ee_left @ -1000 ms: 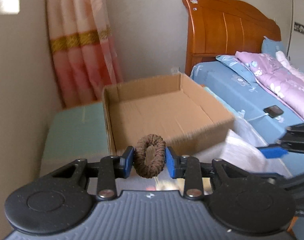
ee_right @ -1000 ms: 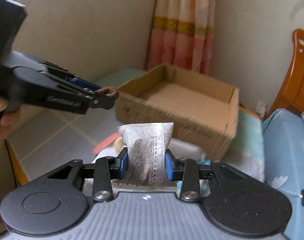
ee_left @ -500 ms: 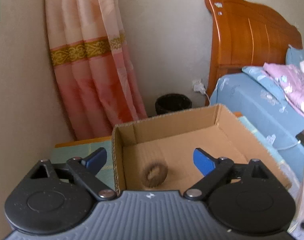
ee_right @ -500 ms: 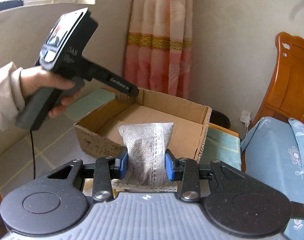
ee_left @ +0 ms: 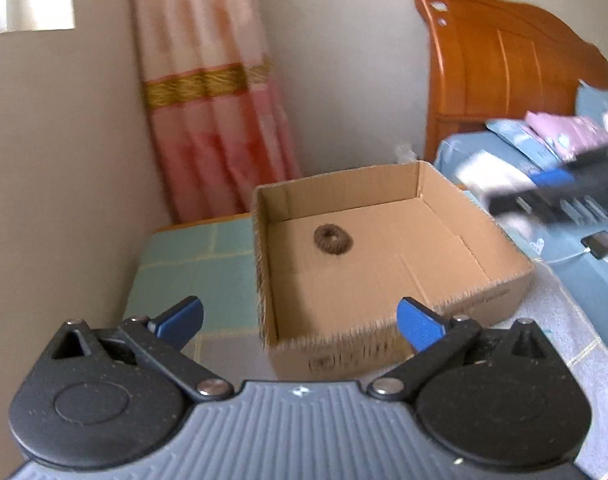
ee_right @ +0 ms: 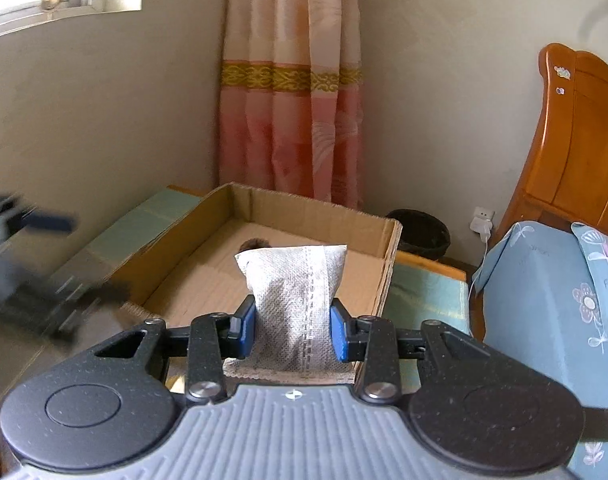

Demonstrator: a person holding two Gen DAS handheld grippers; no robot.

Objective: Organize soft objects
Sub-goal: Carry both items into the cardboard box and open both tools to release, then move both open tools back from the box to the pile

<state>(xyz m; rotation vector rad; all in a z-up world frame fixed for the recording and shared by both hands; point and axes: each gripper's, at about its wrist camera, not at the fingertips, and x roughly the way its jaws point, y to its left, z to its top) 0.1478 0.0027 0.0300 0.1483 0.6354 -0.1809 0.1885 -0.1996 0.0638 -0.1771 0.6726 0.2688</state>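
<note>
A brown hair scrunchie (ee_left: 332,239) lies flat on the floor of the open cardboard box (ee_left: 500,232), near its far left corner. My left gripper (ee_left: 299,322) is open and empty, just short of the box's near wall. My right gripper (ee_right: 292,330) is shut on a grey fabric sachet (ee_right: 293,300) and holds it upright above the near edge of the box (ee_right: 392,264). The scrunchie (ee_right: 252,243) peeks out behind the sachet. The right gripper appears blurred at the right edge of the left wrist view (ee_left: 560,188).
The box stands on a table with a teal checked cloth (ee_left: 191,268). A pink curtain (ee_right: 291,80) hangs in the corner behind. A bed with blue sheets (ee_right: 552,300) and a wooden headboard (ee_left: 504,80) lies to the right. A black bin (ee_right: 422,236) and a phone (ee_left: 602,243) are nearby.
The left gripper opened and dropped the scrunchie into the box, then drew back. The right gripper carried the sachet over the box's near edge.
</note>
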